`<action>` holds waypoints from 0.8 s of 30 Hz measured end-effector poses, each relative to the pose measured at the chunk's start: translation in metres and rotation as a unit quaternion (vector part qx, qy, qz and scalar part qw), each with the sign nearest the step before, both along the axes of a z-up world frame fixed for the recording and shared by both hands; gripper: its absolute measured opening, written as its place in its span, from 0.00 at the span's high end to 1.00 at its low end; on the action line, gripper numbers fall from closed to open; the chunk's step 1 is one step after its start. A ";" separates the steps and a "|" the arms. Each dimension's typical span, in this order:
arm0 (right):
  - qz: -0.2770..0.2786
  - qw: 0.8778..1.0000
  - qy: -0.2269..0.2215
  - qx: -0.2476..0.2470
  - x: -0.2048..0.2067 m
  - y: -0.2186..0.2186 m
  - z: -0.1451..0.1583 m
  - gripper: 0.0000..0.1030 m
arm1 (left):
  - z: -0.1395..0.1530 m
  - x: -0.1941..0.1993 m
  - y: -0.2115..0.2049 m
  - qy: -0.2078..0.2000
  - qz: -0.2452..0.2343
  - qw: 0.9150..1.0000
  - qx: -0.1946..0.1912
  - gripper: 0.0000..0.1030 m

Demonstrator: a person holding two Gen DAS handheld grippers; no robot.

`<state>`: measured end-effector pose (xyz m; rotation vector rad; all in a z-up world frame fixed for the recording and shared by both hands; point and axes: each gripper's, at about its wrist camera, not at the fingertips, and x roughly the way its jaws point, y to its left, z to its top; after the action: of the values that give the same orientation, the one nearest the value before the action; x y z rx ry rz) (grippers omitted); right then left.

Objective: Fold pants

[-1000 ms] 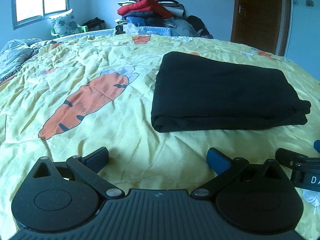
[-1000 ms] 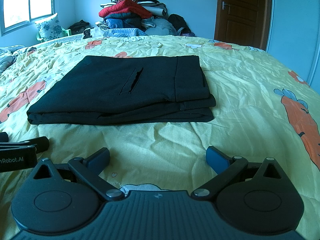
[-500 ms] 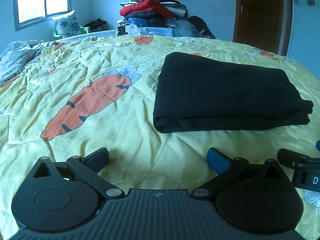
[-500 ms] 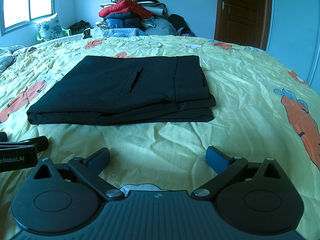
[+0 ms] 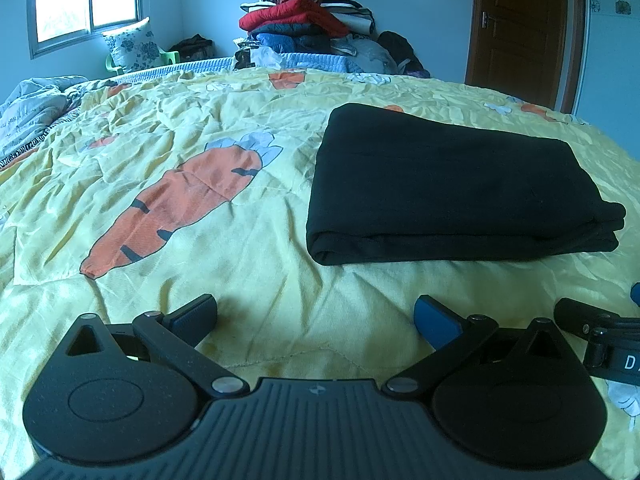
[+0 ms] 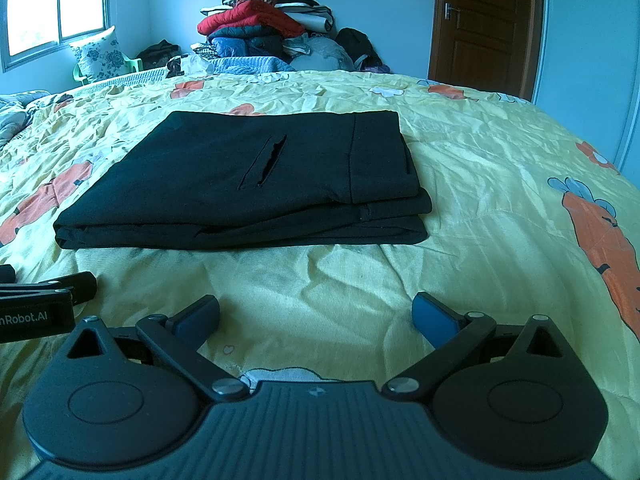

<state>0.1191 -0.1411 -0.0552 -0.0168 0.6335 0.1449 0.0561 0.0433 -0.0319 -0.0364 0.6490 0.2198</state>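
We hold both grippers low over the bed point(image 5: 248, 280), side by side, and neither one touches the pants point(image 5: 452, 196). Our left gripper point(image 5: 316, 314) stands with its jaws wide apart and nothing between them, only yellow sheet showing in the gap. Our right gripper point(image 6: 316, 314) is the same: jaws spread wide, empty, over a bare stretch of sheet.

The pants lie folded into a flat black rectangle on the carrot-print sheet, ahead of both grippers and apart from them. From the left wrist they sit ahead and to the right, with a rounded fold along the near edge. From the right wrist they sit ahead and slightly left, layers stacked at the near right corner, a slit pocket point(image 6: 264, 162) open on the top face.

A large orange carrot point(image 5: 176, 204) is printed just left of the pants. At the far end of the bed a pile of clothes point(image 6: 260, 28) rises against the wall, with a wooden door point(image 6: 486, 24) to its right and a window point(image 5: 86, 0) to the left.
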 end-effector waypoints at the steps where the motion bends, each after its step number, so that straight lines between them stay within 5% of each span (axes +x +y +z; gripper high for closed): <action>1: 0.000 1.000 0.000 0.000 0.000 0.000 0.000 0.00 | 0.000 0.000 0.000 0.000 0.000 1.000 0.000 0.00; 24: 0.000 1.000 0.000 0.000 0.000 0.000 0.000 0.00 | 0.000 0.001 -0.001 -0.001 -0.006 1.000 -0.001 0.00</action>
<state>0.1190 -0.1411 -0.0552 -0.0170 0.6334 0.1446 0.0569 0.0421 -0.0321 -0.0357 0.6478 0.2078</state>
